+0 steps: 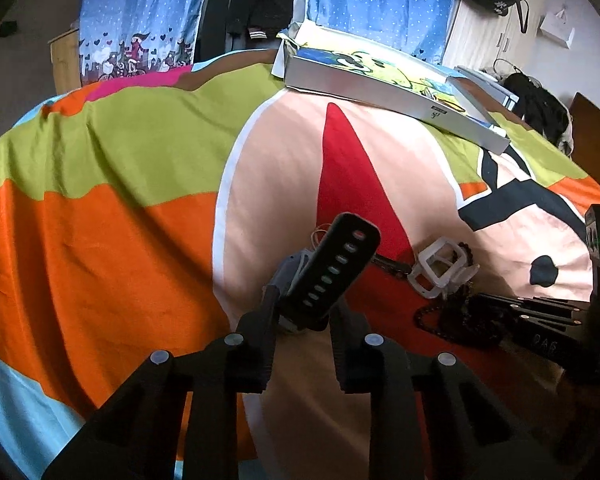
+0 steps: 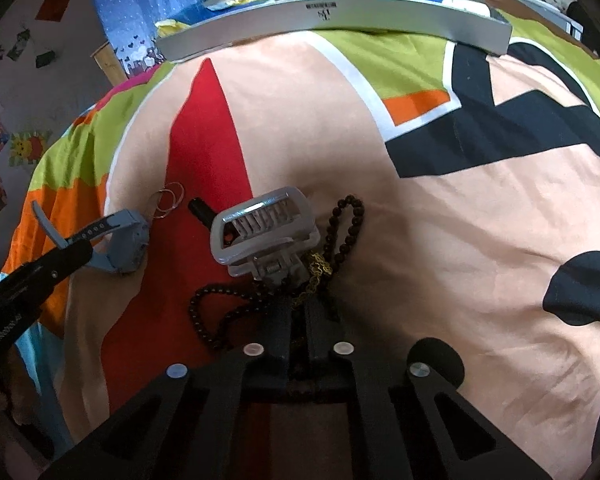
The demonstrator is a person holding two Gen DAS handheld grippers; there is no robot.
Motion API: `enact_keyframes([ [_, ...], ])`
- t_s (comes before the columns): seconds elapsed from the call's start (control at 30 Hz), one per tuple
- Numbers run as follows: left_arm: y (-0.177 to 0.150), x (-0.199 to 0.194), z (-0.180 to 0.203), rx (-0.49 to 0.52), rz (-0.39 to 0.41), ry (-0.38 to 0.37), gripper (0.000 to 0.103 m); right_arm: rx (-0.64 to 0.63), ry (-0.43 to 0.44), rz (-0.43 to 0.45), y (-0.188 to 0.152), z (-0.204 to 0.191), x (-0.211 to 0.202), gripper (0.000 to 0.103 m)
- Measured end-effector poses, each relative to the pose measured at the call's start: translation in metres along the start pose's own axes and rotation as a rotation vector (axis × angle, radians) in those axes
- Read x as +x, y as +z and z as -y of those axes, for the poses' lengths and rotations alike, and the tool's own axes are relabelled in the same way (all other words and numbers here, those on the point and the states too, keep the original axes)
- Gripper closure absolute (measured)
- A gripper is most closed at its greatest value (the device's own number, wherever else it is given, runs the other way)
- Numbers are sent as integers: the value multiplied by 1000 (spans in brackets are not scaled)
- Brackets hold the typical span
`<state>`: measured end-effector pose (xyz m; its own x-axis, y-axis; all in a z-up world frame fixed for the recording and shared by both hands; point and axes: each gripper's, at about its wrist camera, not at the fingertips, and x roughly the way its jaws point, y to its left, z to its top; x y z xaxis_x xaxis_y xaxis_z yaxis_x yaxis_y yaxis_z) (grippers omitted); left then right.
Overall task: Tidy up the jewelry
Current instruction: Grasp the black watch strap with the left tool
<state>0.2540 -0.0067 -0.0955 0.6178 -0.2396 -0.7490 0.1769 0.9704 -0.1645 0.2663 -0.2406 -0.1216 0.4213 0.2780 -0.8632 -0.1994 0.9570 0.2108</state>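
Jewelry is lying in a small cluster on a brightly patterned bedspread [image 2: 480, 216]. The shallow grey cardboard box [image 2: 340, 12] with a cartoon-printed lining is sitting at the far edge of the bed; its contents cannot be told. The left gripper [image 1: 304, 312] is pinching a grey-blue wristwatch with a perforated dark strap [image 1: 328, 272], holding it tilted above the cloth. The right gripper [image 2: 298, 300] is pressing its fingers together on the hinge end of a pale grey plastic claw hair clip [image 2: 260, 228]. A dark beaded bracelet strand [image 2: 346, 220] and a tangled gold chain [image 2: 318, 270] are touching the clip, and thin wire hoop rings [image 2: 170, 200] are lying near the watch. Open peach fabric is extending to the right of the cluster and toward the box.
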Motion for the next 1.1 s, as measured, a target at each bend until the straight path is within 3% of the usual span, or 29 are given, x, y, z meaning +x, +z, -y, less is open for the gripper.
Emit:
enact_keyframes([
  [0.17, -2, -2, 5, 0, -14, -18, 84, -26, 7, 37, 1, -7, -7, 101],
  [0.37, -4, -3, 7, -18, -29, -51, 84, 3, -21, 8, 3, 0, 2, 100],
  [0.6, -4, -2, 5, -37, -39, -63, 84, 10, -24, 3, 7, -2, 12, 82],
  [0.8, -5, -3, 5, -33, -38, -62, 84, 18, -31, 0, 10, -2, 19, 82],
  [0.9, -5, -3, 5, -33, -38, -63, 84, 27, -31, -7, 10, 0, 21, 92],
  [1.1, -5, -6, 11, -13, -28, -70, 85, 30, -14, 1, 11, -1, 21, 94],
])
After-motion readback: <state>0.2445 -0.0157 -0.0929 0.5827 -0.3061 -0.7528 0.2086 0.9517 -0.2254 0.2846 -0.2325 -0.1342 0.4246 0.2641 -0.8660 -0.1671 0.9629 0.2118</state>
